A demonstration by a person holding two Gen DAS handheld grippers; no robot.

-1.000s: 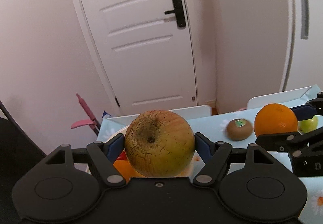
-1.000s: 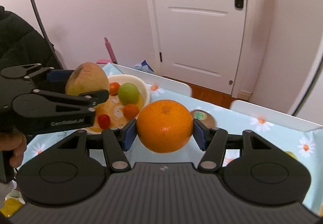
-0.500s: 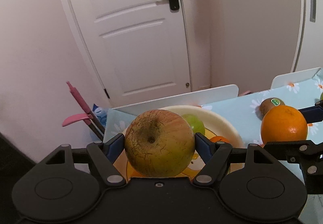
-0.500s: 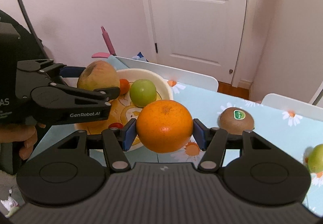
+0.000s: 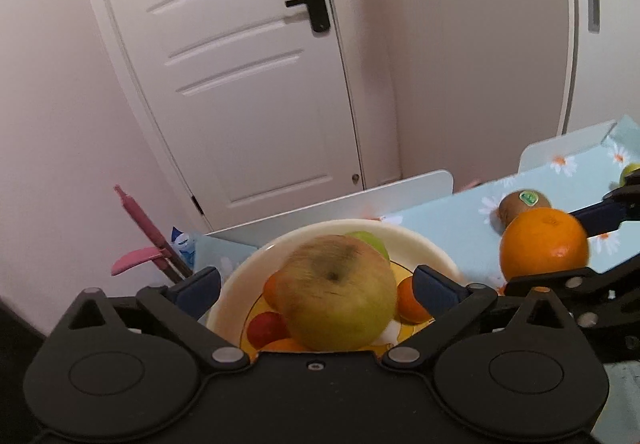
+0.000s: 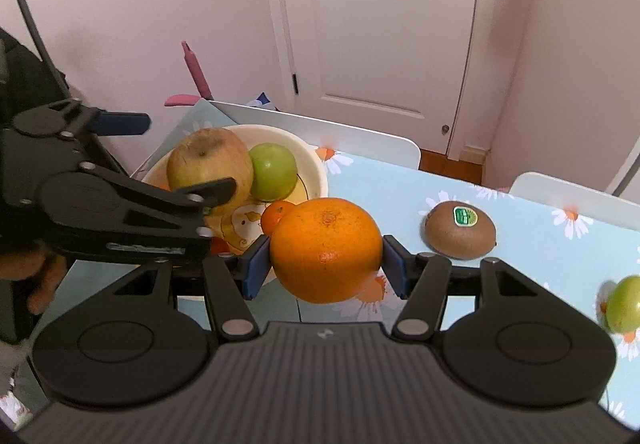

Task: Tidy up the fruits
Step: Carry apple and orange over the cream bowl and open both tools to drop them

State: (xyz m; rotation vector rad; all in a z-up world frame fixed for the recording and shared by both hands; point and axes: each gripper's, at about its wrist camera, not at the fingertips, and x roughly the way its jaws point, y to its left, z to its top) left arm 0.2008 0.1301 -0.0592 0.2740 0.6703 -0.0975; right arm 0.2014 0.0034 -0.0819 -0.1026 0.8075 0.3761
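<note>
The surface (image 6: 400,196), covered in a pale blue cloth printed with daisies, runs from the bowl at its left end to a green fruit at its right edge; white chair backs stand along its far side, and bare cloth lies open between the bowl and the kiwi. The cream bowl (image 6: 316,164) sits at the left end, its rim close to the near-left corner of the cloth; a cartoon print shows on its floor. The left tool (image 5: 316,284) hangs over the bowl with its blue pads spread wide and touching nothing: released. The apple (image 5: 338,292), yellow-green and russeted, appears motion-blurred between those pads, clear of both, its stem pit facing the left wrist camera; in the right wrist view it sits in the bowl against a green apple (image 6: 274,170). The right tool (image 6: 326,270) is clenched on the orange (image 6: 326,250), pads on its left and right flanks, stem scar turned upward, held just right of the bowl rim. The kiwi (image 6: 460,230) lies on the cloth with its long axis left to right, carrying a green sticker whose print is unreadable. Small orange and red fruits lie on the bowl floor. Another green fruit (image 6: 624,304) sits at the right edge.
</note>
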